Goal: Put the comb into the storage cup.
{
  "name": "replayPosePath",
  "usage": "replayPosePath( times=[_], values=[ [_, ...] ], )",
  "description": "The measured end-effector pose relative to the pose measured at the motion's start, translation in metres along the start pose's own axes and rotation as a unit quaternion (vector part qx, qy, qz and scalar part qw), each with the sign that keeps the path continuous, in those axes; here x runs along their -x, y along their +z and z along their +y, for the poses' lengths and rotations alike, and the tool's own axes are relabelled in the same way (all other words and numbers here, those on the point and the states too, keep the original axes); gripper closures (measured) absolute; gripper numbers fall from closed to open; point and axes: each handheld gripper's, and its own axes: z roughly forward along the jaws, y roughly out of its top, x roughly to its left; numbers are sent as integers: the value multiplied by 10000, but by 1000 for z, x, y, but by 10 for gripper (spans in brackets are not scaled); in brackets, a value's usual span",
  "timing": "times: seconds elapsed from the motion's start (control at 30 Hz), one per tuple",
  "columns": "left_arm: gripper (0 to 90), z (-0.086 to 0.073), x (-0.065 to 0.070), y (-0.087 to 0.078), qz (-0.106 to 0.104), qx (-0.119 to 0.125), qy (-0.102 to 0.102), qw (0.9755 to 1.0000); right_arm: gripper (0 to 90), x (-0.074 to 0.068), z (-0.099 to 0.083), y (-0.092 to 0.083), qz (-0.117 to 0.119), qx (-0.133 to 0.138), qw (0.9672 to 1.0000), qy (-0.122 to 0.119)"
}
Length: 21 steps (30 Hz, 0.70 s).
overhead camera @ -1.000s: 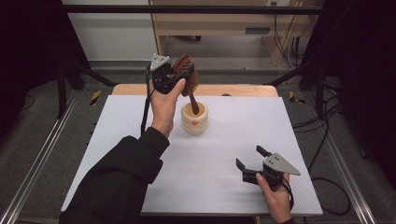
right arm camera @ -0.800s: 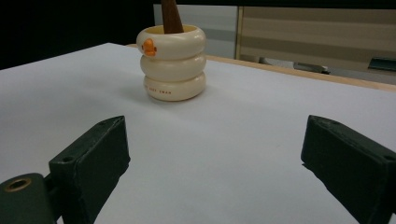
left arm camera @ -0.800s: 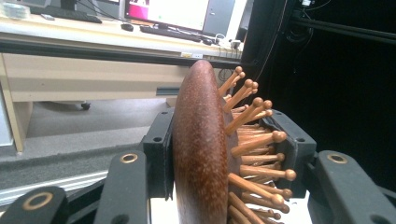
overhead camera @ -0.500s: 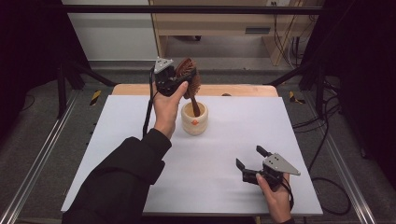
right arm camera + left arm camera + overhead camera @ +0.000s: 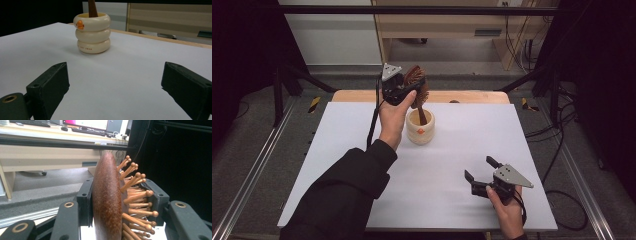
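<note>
A brown wooden hairbrush (image 5: 416, 81) with peg bristles stands upright with its handle down inside a cream ribbed cup (image 5: 420, 127) at the table's far middle. My left gripper (image 5: 404, 87) is shut on the brush head; in the left gripper view the jaws press the brush (image 5: 107, 202) from both sides. The cup (image 5: 92, 32) carries a small orange mark and the brush handle (image 5: 92, 8) rises out of it. My right gripper (image 5: 481, 174) rests low near the table's front right, jaws wide apart with nothing between them.
The white table top (image 5: 332, 150) has a wooden strip (image 5: 472, 96) along its far edge. Beyond it stand a wooden desk (image 5: 447, 25) and cables (image 5: 522, 50) on the floor. Metal rails (image 5: 252, 170) run along both sides of the table.
The left hand and the brush have shifted very slightly; the brush stays in the cup. The right gripper has not moved.
</note>
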Motion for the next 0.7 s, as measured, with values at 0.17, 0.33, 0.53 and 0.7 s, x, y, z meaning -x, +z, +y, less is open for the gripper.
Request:
replayPosePath(
  times=[0.17, 0.33, 0.53, 0.7],
  values=[
    [491, -2, 0, 1, -3, -3, -53, 10000, 75, 0, 0, 0, 12, -22, 10000, 4],
    [491, -3, -1, 1, 4, -19, -61, 10000, 75, -1, 0, 0, 22, -30, 10000, 6],
    [490, -6, -1, 1, 6, -48, -59, 10000, 75, -2, -1, 1, 32, -36, 10000, -7],
    [490, -8, -1, 3, 8, -71, -54, 10000, 74, -1, -1, 0, 35, -37, 10000, -6]
  ],
)
